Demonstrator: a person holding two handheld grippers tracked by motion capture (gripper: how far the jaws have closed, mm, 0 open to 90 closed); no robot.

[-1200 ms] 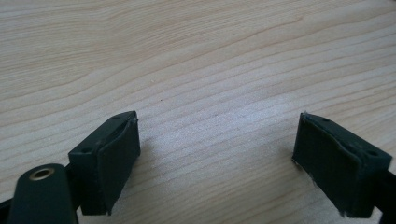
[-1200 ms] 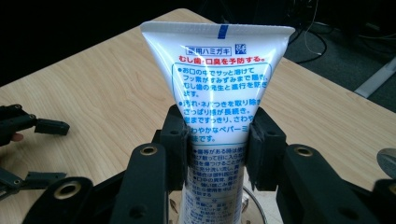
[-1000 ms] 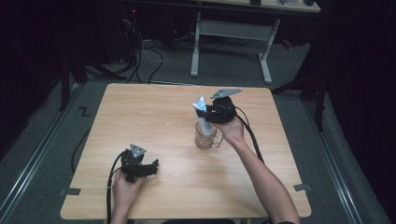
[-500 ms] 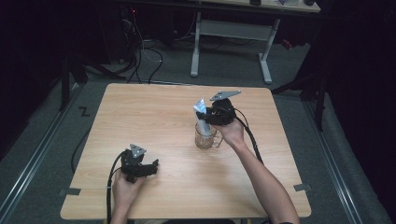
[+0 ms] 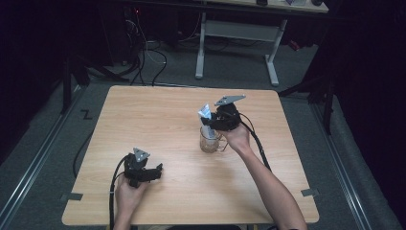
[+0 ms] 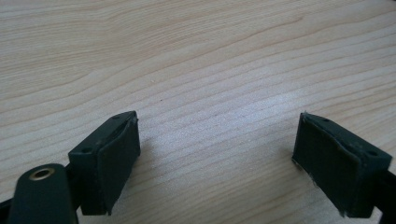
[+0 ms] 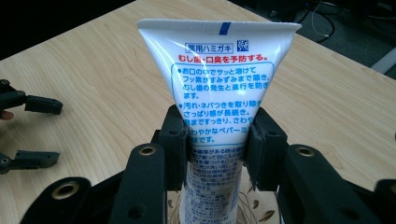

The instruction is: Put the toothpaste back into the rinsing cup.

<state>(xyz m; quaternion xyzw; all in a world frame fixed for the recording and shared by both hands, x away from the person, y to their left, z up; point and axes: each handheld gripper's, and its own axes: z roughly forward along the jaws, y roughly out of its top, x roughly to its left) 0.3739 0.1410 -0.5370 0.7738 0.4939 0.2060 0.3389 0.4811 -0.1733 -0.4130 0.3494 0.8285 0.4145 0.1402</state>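
Resting low at the left, my left claw (image 5: 154,171) sits just above the table (image 5: 158,110), jaws wide apart with nothing between them, bare wood under the pads (image 6: 108,161). It sits where it sat a second ago, so I read it as waiting its turn.

Moving right, the glass mug (image 5: 210,140) stands near the middle of the table, handle toward my right hand. Over it, my right claw (image 5: 212,123) pinches the tube (image 5: 206,115), a white toothpaste tube with blue and red print. In the right gripper view the pads (image 7: 176,140) press both sides of the tube (image 7: 217,84) about halfway down, crimped end up, lower end down inside the mug (image 7: 210,210). So the jaws are nearly closed and the tube is what they have.

What has changed? Very little to the eye: against the picture from a second ago the tube has the same lean in the same mug, and my right hand has barely shifted. My read is that the tube is as good as placed, cap end down in the mug. Letting go is what's left, I'd say, and the risk is the tube tipping against the rim once the pads ease off.
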